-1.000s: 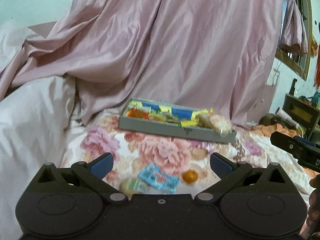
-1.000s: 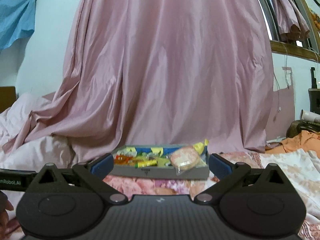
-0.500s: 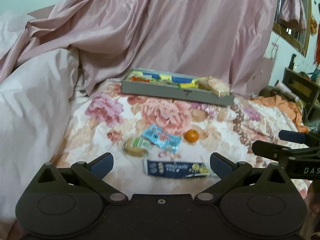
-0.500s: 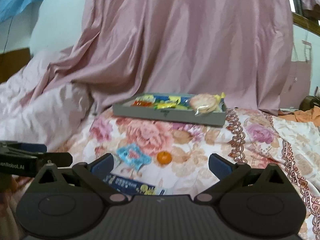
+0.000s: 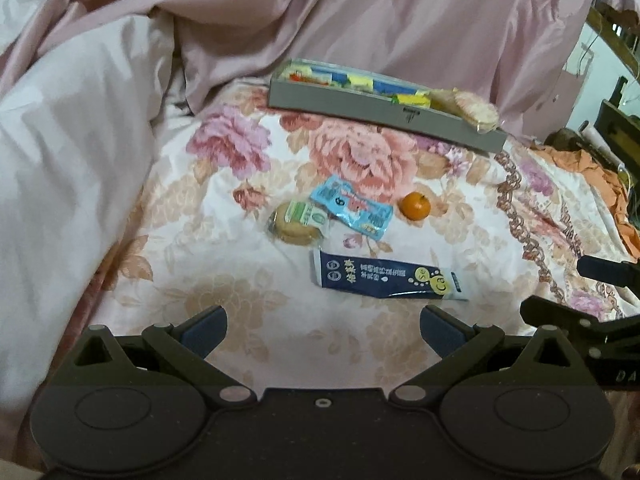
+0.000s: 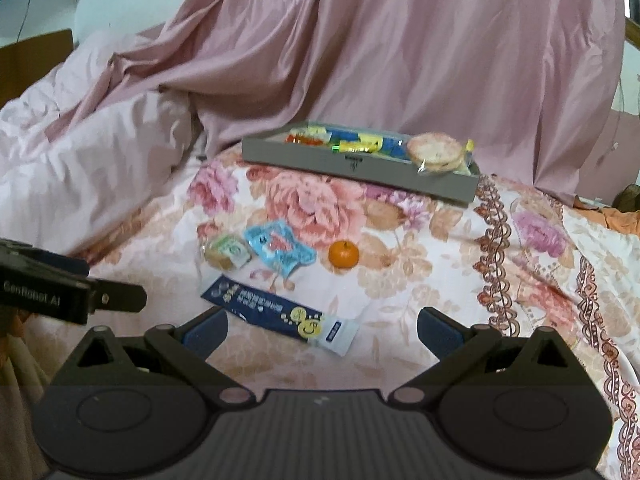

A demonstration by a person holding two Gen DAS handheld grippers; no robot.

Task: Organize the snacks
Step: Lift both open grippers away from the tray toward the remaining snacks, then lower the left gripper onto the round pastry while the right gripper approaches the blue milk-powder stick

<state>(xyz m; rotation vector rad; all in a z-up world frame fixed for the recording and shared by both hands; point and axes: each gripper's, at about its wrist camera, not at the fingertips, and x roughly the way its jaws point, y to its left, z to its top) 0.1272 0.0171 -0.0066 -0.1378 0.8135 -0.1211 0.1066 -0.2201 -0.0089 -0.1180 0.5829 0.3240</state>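
Left claw [image 5: 322, 330] and right claw [image 6: 322, 330] both spread wide, empty, hovering over flowered bedspread [image 5: 224, 296]. Just ahead: long dark-blue snack packet [image 5: 386, 278], light-blue wrapper [image 5: 352, 206], wrapped round biscuit [image 5: 298, 222], small orange fruit [image 5: 416, 205]. Farther back, grey tray of snacks [image 5: 384, 114] against pink curtain [image 6: 400, 40]. Only in right view: wooden headboard [image 6: 32, 60].

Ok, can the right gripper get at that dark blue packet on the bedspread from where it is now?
Probably yes: the right gripper is open, the dark blue packet lies flat just ahead, nothing between.
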